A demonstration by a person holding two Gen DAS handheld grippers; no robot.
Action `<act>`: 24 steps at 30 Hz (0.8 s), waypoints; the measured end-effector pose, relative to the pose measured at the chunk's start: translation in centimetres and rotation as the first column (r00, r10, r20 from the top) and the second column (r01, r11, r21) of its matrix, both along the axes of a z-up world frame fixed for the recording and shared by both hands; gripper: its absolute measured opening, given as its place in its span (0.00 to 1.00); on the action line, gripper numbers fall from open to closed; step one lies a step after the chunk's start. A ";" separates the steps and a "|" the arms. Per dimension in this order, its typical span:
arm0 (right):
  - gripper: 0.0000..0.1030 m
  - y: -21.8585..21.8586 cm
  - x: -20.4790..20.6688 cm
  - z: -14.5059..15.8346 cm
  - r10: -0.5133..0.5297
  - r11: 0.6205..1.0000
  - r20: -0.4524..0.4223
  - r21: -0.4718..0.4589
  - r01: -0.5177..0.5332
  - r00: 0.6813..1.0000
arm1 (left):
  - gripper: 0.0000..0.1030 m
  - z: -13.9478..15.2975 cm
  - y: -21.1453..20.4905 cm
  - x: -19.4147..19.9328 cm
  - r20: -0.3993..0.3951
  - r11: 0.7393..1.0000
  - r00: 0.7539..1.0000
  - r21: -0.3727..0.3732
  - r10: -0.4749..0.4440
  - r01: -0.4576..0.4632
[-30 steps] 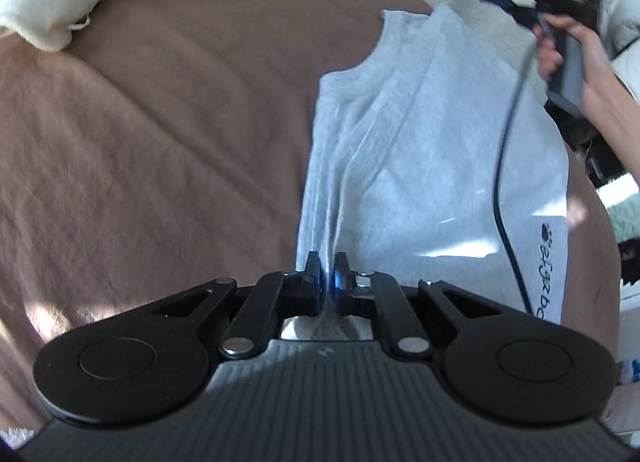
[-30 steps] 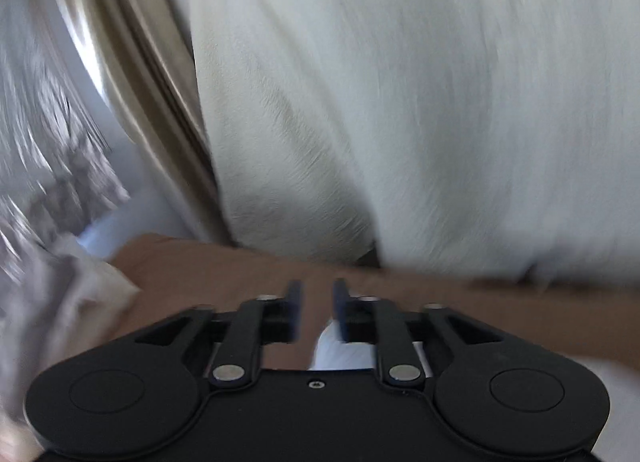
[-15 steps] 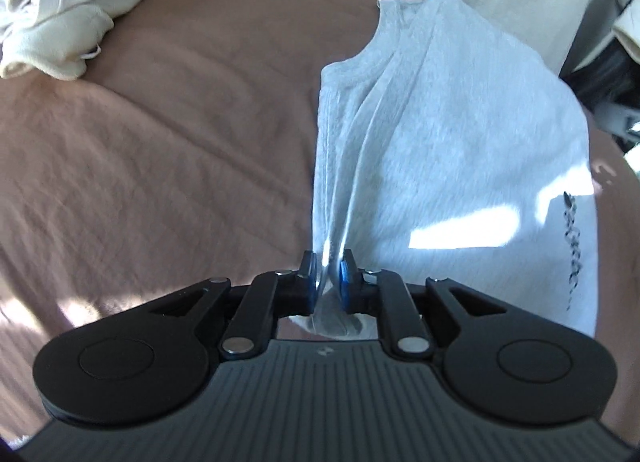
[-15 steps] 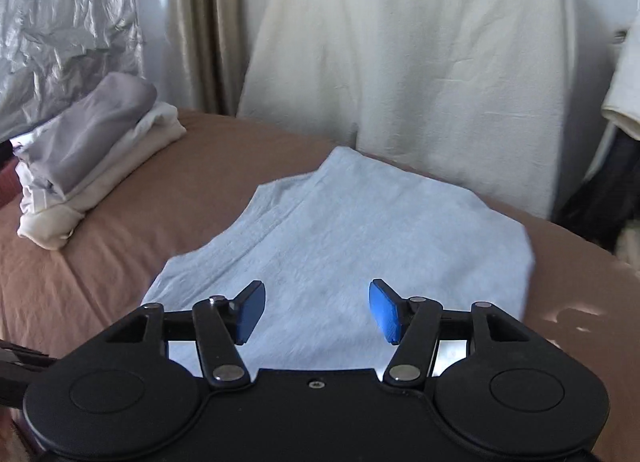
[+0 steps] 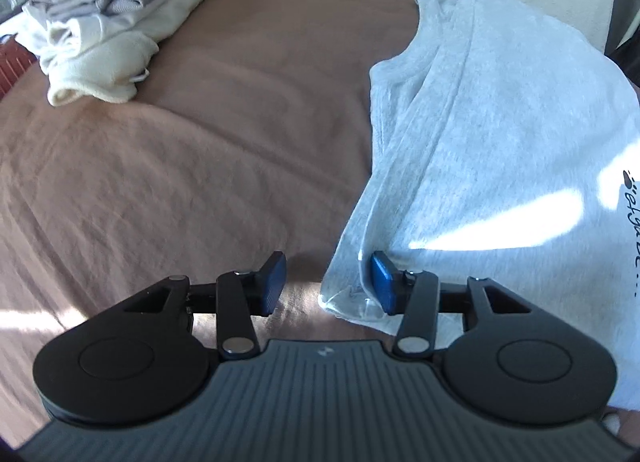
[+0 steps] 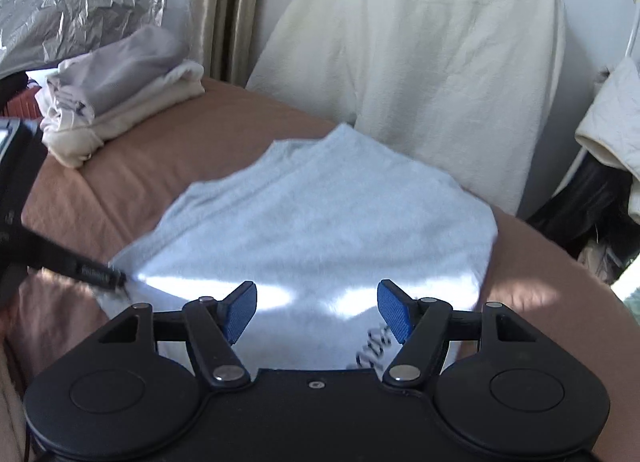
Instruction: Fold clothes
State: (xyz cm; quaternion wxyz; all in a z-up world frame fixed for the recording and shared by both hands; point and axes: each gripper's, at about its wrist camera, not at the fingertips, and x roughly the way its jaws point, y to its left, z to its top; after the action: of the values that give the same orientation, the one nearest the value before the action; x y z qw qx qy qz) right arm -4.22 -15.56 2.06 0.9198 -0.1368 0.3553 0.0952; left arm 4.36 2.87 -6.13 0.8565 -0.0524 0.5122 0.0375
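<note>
Left gripper (image 5: 326, 282) has let go of grey shirt (image 5: 500, 149).
Both grippers released; right gripper (image 6: 318, 310) hovers over shirt on bed (image 5: 180, 181).

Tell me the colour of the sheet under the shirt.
The sheet is brown, plain; the left wrist view shows it best.

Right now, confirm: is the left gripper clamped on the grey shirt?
No, the left gripper is open, its pads apart around the corner of the grey shirt.
</note>
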 end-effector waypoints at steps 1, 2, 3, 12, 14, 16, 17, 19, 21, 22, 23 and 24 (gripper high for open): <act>0.69 -0.4 -0.3 -0.1 -0.002 1.000 -0.009 0.000 0.002 1.000 | 0.45 0.3 0.2 -0.2 0.009 1.000 1.000 -0.005 0.007 -0.007; 0.69 -0.7 -0.6 -0.2 -0.008 1.000 -0.016 -0.004 0.008 1.000 | 0.45 0.6 0.4 -0.4 0.021 1.000 1.000 -0.010 0.012 -0.012; 0.70 -1.0 -0.8 -0.4 -0.015 1.000 -0.023 -0.008 0.015 1.000 | 0.45 0.9 0.6 -0.6 0.029 1.000 0.999 -0.017 0.018 -0.018; 0.70 -7.7 -6.1 -5.2 -0.196 0.958 -0.209 0.165 0.233 0.958 | 0.45 1.5 2.4 -1.2 0.019 0.985 0.998 -0.169 0.052 -0.048; 0.70 -10.2 -7.6 -7.0 -0.235 0.906 -0.276 0.286 0.313 0.932 | 0.45 1.6 2.5 -1.5 0.016 0.976 0.999 -0.213 0.051 -0.046; 0.70 -11.5 -8.5 -8.0 -0.254 0.852 -0.321 0.372 0.368 0.912 | 0.45 1.7 2.4 -1.6 0.016 0.974 0.999 -0.224 0.042 -0.037; 0.70 -11.4 -8.8 -8.2 -0.248 0.845 -0.323 0.390 0.366 0.914 | 0.45 1.6 2.3 -1.6 0.014 0.974 0.999 -0.226 0.033 -0.029; 0.70 -10.7 -9.1 -8.4 -0.221 0.851 -0.307 0.403 0.337 0.926 | 0.45 1.5 2.0 -1.6 0.009 0.974 1.000 -0.228 0.015 -0.013; 0.70 -9.9 -8.5 -8.6 -0.203 0.865 -0.284 0.396 0.308 0.937 | 0.45 1.1 1.7 -1.3 -0.007 0.971 1.000 -0.239 -0.003 0.001; 0.70 -9.7 -8.0 -8.9 -0.206 0.866 -0.274 0.396 0.305 0.939 | 0.45 0.8 1.5 -1.1 -0.016 0.972 1.000 -0.235 -0.005 0.002; 0.70 -9.7 -7.5 -9.4 -0.219 0.861 -0.270 0.399 0.316 0.938 | 0.46 0.5 1.4 -0.9 -0.027 0.973 1.000 -0.233 -0.006 0.000; 0.70 -9.6 -7.2 -9.8 -0.222 0.864 -0.254 0.397 0.310 0.941 | 0.46 0.2 1.3 -0.7 -0.039 0.973 0.999 -0.231 -0.006 -0.003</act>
State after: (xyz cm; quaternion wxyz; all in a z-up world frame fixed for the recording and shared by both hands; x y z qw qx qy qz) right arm -11.47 -25.19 -7.70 0.8909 0.1311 0.4313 0.0564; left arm 3.64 4.19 -5.92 0.8344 -0.1504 0.5297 -0.0221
